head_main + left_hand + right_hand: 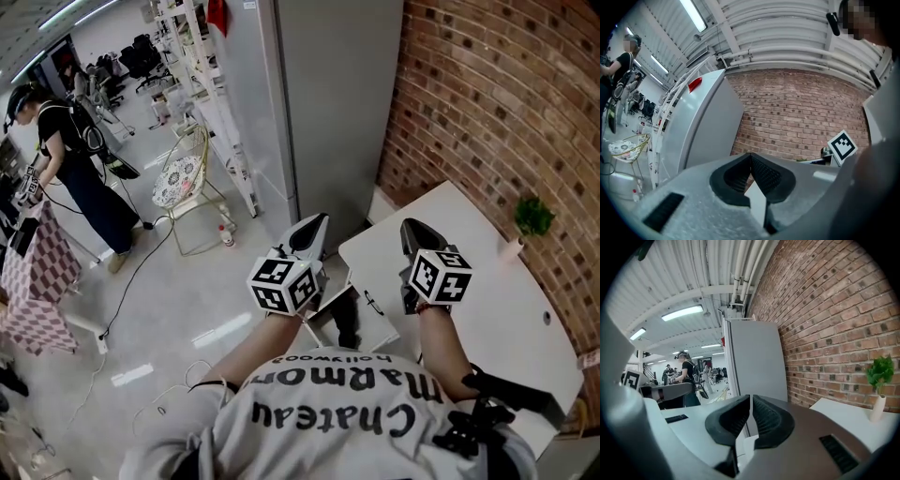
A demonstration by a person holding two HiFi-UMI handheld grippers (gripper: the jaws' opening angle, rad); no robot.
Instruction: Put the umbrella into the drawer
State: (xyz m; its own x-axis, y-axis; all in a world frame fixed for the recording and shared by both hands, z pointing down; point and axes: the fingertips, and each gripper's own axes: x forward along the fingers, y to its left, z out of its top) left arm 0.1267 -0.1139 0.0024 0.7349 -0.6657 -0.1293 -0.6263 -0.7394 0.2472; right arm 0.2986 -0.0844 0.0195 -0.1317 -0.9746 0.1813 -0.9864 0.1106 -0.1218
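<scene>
Both grippers are raised in front of the person, over the left end of a white desk. My left gripper is shut, pads meeting at the tip with nothing between them. My right gripper is shut and empty too, and points toward the grey cabinet and the brick wall. Below and between them a slim dark object, possibly the umbrella, lies in a gap beside a white panel with a small handle. I cannot tell whether that is an open drawer.
A tall grey cabinet stands ahead against the brick wall. A small green plant in a white vase sits at the desk's far edge. At left are a wire chair, floor cables and a person.
</scene>
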